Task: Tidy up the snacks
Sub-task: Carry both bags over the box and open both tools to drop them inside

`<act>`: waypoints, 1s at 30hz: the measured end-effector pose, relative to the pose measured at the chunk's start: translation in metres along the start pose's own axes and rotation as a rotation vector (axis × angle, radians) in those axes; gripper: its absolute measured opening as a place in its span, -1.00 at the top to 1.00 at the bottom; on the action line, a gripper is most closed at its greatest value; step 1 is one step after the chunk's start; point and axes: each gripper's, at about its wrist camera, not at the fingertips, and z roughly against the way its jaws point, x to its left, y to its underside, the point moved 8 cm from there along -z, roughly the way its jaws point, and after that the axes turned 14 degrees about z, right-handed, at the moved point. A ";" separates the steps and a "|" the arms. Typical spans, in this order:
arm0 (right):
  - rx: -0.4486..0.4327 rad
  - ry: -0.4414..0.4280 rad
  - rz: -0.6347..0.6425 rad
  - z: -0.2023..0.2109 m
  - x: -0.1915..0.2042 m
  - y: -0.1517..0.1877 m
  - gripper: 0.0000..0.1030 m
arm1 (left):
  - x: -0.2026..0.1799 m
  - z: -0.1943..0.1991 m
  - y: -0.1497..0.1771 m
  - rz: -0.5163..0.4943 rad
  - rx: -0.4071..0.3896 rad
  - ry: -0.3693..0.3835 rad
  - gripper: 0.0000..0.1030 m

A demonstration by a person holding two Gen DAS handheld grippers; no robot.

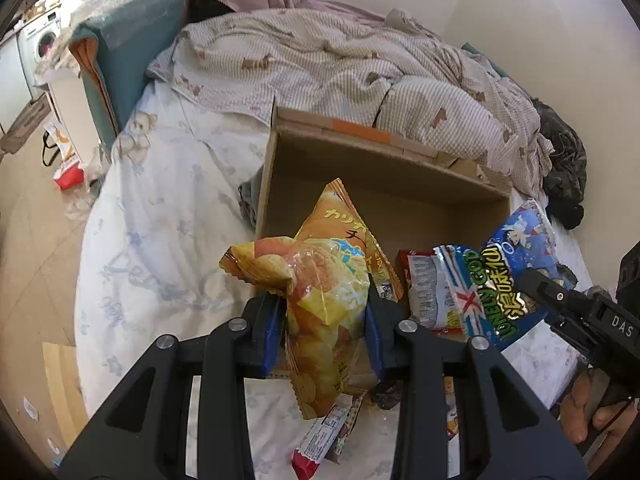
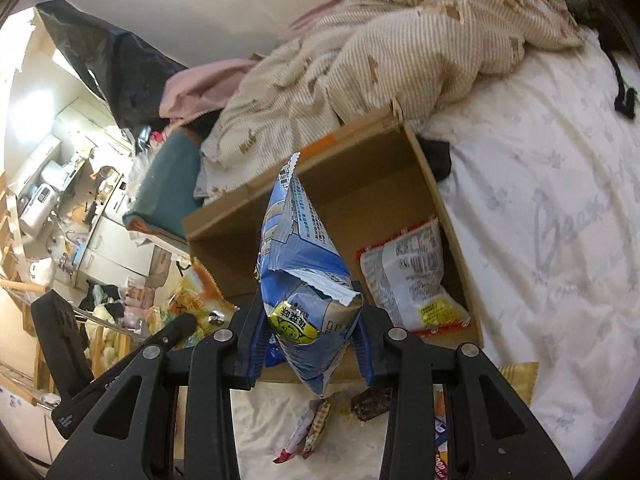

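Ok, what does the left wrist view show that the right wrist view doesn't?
Only the left wrist view shows the left hand-held gripper clamped on the yellow chip bag, and the front of the blue snack bag. Only the right wrist view shows the right hand-held gripper clamped on that blue bag, and the box's right wall. Both show the cardboard box on the bed and the red-and-white packet already inside it.

"DAS" on right claw (image 1: pixel 532 280)
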 end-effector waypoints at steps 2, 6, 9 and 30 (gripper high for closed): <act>0.017 -0.004 -0.003 -0.007 0.000 0.004 0.25 | 0.001 -0.007 0.001 -0.015 0.003 -0.006 0.40; 0.044 -0.008 0.012 -0.020 0.000 0.011 0.25 | -0.001 -0.017 0.002 -0.037 0.006 0.001 0.40; 0.066 0.007 0.013 -0.027 -0.003 0.014 0.24 | -0.001 -0.020 0.003 -0.046 -0.001 0.002 0.39; 0.025 0.063 -0.038 -0.023 -0.017 0.011 -0.39 | -0.003 -0.015 0.004 -0.064 -0.033 -0.001 -0.08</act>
